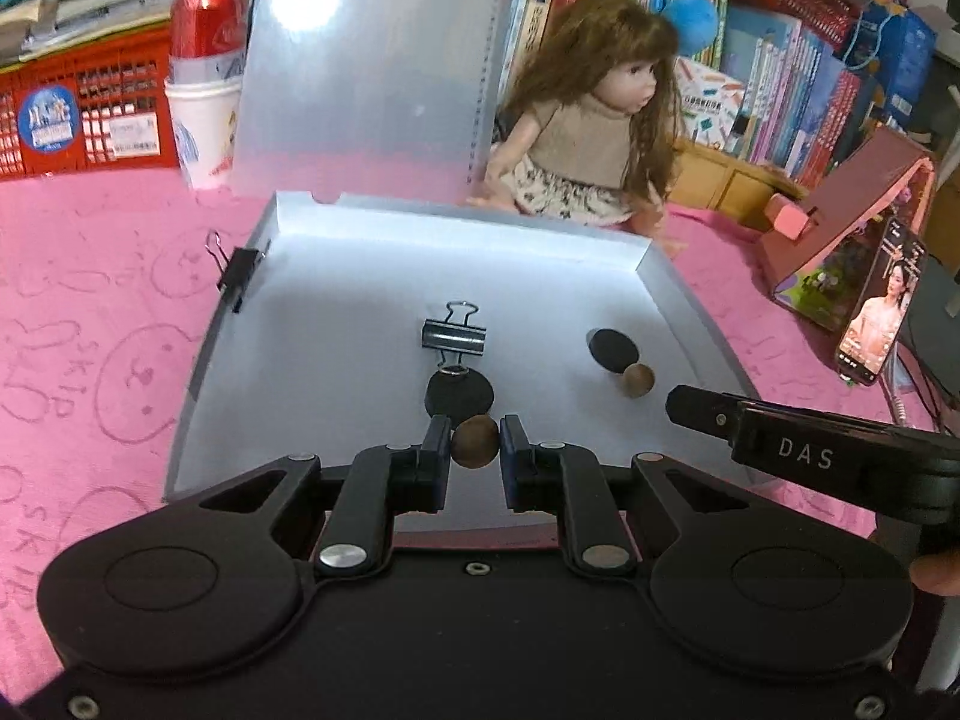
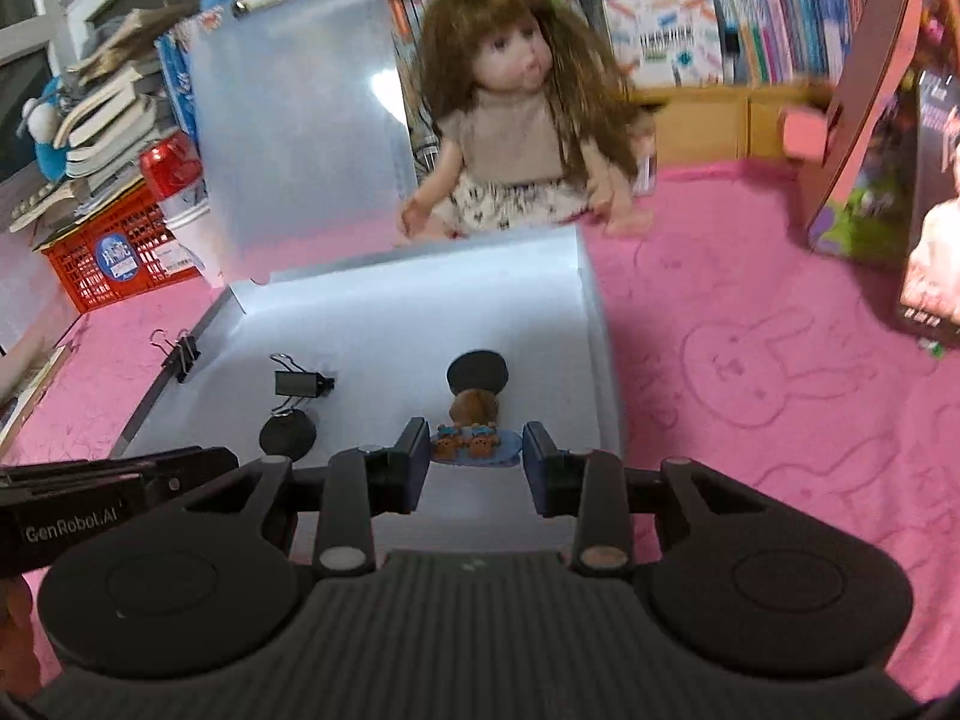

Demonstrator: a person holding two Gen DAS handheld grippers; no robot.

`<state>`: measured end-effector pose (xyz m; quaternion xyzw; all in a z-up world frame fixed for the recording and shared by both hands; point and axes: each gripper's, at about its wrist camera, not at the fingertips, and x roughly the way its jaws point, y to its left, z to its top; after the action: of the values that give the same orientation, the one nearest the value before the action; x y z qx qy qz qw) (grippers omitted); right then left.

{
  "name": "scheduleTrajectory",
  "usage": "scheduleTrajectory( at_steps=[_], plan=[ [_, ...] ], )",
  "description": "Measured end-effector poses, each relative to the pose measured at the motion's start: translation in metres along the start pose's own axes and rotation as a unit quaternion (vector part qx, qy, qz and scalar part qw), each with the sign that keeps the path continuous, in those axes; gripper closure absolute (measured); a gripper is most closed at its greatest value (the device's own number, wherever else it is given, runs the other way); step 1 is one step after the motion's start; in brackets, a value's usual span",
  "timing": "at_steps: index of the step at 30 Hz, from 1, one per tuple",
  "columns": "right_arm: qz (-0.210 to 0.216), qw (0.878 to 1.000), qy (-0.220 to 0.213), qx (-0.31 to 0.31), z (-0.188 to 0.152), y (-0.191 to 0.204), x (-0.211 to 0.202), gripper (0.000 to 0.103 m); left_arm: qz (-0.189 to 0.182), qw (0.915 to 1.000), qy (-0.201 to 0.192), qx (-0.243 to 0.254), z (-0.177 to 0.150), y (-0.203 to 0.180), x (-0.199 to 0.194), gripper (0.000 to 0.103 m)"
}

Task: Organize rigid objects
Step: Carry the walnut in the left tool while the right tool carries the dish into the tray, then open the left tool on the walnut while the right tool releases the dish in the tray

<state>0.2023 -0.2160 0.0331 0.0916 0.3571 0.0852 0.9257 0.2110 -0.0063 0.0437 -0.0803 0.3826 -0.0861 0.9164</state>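
Item: left tongs [image 1: 474, 441] pinching a brown nut [image 1: 474, 450] over the open translucent box [image 1: 672, 276], 6 o'clock edge. Right tongs [image 2: 477, 450] clamp a small blue bear ornament [image 2: 474, 447] likewise. Handling: lower each near the box floor, clear of the binder clip [image 1: 453, 336] at 12 o'clock, before parting the tongs.

Pink cloth [image 1: 90, 300], translucent white box [image 1: 360, 276], brown ball [image 1: 474, 441].

Matte black left hand-held gripper [image 1: 474, 441]: two round housings, linked arms with silver pivot screws, blue-padded fingers [image 1: 437, 450]. Same build on right hand-held gripper [image 2: 477, 450], ribbed grey centre. White lettering "DAS" and "GenRobot.AI" on side bars.
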Motion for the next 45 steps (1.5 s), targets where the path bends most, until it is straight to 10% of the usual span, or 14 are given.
scheduleTrajectory(
  at_steps=[33, 45],
  plan=[
    [-0.015, 0.999, 0.002, -0.042, 0.001, 0.009, 0.027, 0.052, 0.014, 0.9998, -0.005, 0.012, -0.005, -0.002, 0.027, 0.085],
    [-0.013, 0.998, -0.023, -0.055, 0.000, 0.013, 0.003, 0.036, 0.025, 0.9987, -0.030, 0.033, -0.008, -0.006, 0.004, 0.060]
  ],
)
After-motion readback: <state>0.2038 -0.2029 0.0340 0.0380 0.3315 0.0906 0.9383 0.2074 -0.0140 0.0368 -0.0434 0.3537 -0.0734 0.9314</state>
